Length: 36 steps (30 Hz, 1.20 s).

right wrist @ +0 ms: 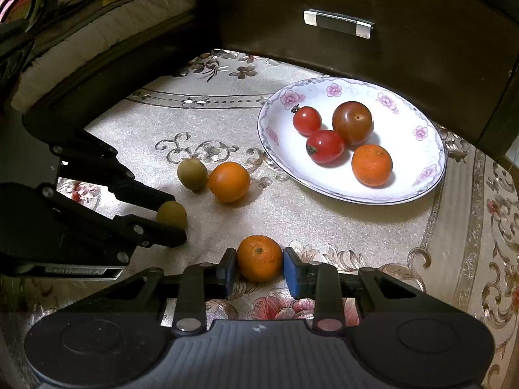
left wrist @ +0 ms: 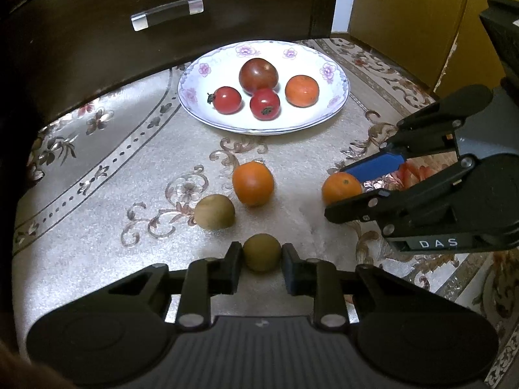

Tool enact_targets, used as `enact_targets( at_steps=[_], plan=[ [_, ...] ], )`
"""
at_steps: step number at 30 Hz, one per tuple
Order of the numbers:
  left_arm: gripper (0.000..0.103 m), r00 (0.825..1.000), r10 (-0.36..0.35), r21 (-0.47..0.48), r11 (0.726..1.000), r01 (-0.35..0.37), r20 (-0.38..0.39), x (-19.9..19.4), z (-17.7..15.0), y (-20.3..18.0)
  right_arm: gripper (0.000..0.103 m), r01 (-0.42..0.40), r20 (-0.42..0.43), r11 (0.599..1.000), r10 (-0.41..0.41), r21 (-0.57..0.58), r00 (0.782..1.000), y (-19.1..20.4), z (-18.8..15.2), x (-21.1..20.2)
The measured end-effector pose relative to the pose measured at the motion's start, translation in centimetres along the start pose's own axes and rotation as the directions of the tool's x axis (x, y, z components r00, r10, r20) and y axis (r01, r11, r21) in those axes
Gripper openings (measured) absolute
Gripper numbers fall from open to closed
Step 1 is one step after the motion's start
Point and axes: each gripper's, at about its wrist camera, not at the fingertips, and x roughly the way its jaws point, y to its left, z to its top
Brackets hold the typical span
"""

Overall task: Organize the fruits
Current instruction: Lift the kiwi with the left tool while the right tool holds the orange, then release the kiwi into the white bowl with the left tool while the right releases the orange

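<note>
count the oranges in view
3: one on the plate at, one loose on the cloth beside a green fruit, one between the right gripper's fingers.

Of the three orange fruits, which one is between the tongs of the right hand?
The orange fruit nearest the camera, between the right tongs. The second lies beside a greenish fruit; the third is in the plate.

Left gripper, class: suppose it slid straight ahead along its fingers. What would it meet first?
The left gripper already has a green fruit between its fingers, so it meets that first. Beyond it, probably the orange or the other green fruit; depth is unclear.
</note>
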Motion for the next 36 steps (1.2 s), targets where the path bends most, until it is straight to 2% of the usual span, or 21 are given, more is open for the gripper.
enact_targets(
  at_steps=[13, 23, 31, 36],
  plan=[
    [0.032, 1.0, -0.001, -0.018, 1.0, 0.0, -0.016, 0.1, 0.6, 0.0, 0.026, 0.005, -0.005, 1.0, -0.005, 0.028, 1.0, -0.3, 0.0, -0.3],
    [0.032, 0.998, 0.0, -0.034, 0.999, 0.003, 0.069, -0.8, 2.9, -0.1, 0.026, 0.016, 0.056, 0.998, -0.019, 0.064, 0.998, -1.4, 1.2, -1.9],
    [0.032, 0.988, 0.032, -0.04, 0.999, -0.027, 0.148, -0.7, 6.0, -0.1, 0.026, 0.068, 0.114, 0.99, -0.082, 0.122, 0.99, -3.6, 3.1, -2.4],
    [0.032, 0.987, 0.047, -0.04, 0.998, -0.041, 0.154, 0.5, 7.0, 0.2, 0.026, 0.101, 0.122, 0.984, -0.119, 0.146, 0.985, -4.7, 3.8, -1.9]
  ],
)
